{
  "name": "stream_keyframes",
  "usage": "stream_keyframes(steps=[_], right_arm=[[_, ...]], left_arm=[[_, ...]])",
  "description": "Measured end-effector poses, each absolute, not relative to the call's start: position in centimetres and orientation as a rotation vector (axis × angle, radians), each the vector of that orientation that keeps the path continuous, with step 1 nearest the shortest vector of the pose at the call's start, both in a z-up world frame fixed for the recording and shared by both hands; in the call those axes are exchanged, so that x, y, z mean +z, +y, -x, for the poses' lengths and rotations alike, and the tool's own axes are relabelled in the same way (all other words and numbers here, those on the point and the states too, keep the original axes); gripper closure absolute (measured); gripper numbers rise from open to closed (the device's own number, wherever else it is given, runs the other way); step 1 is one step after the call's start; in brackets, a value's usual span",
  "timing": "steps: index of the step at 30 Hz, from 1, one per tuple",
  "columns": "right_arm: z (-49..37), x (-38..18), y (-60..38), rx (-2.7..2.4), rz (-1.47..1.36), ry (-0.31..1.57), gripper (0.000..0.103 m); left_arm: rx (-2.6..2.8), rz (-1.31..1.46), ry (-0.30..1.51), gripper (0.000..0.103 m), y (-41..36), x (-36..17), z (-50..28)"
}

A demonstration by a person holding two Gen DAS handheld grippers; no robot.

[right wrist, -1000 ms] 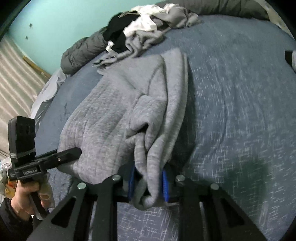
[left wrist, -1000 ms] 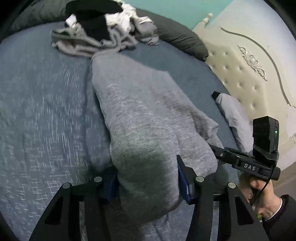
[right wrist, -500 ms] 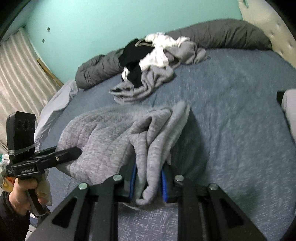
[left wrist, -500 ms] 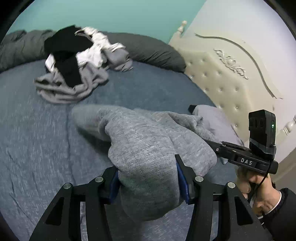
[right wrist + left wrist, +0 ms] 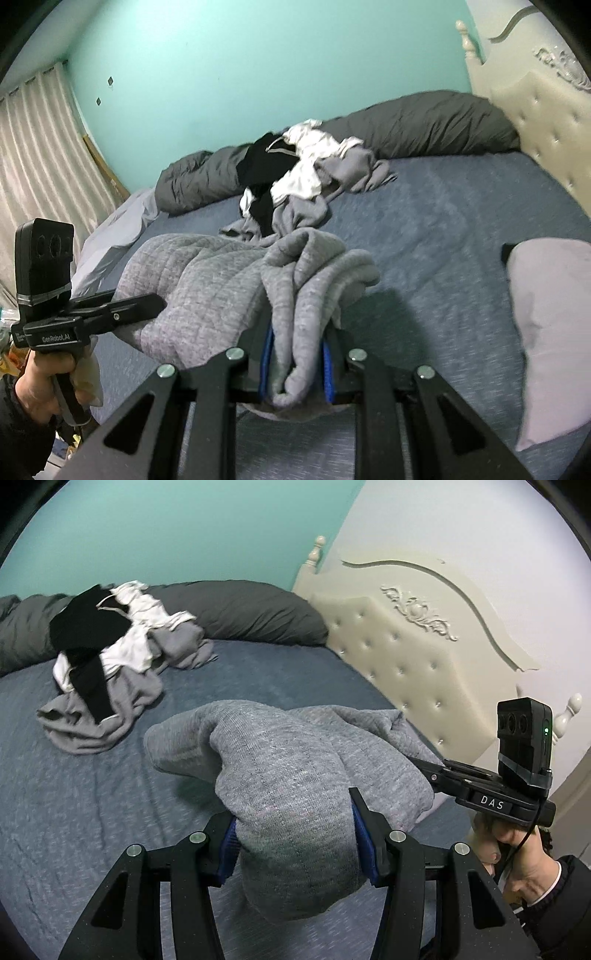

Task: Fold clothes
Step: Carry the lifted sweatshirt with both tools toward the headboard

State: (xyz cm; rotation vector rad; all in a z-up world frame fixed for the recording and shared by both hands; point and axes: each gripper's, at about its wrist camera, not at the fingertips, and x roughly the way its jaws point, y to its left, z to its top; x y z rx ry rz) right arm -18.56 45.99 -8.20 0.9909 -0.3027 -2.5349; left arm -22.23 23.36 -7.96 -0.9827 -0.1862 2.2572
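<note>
The supporting surface is a bed (image 5: 461,221) covered with a blue-grey heathered sheet (image 5: 74,812). A cream tufted headboard (image 5: 413,657) with carved ornament is fitted at one end. A long dark grey duvet roll (image 5: 424,122) is laid along the far edge, against the turquoise wall. A loose pile of clothes (image 5: 110,657), made up of black, white and grey garments, is placed on the sheet just in front of that roll. A pale grey pillow (image 5: 550,332) is positioned on the sheet near the headboard side, with a dark item at its far end.
</note>
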Motion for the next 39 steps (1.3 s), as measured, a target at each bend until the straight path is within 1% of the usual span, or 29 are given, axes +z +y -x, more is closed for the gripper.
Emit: stream_keyframes(steps=[11, 21, 28, 39], right_arm=[[17.1, -4.3, 54.9, -2.653, -0.925, -0.306, 0.082], [16.4, -3.4, 63.6, -2.736, -0.908, -0.334, 0.082], [17.4, -2.8, 69.4, -2.798, -0.89, -0.366, 0.082], [20.9, -1.1, 76.5, -2.891, -0.83, -0.332, 0.083]], left_arm=[[2.191, 0.928, -0.133, 0.047, 33.8, -4.4, 22.7], [2.12, 0.914, -0.077, 0.047, 43.7, -3.4, 24.5], [2.092, 0.9, -0.048, 0.047, 50.0, -3.0, 26.5], [2.098, 0.838, -0.033, 0.047, 57.8, -2.4, 30.1]])
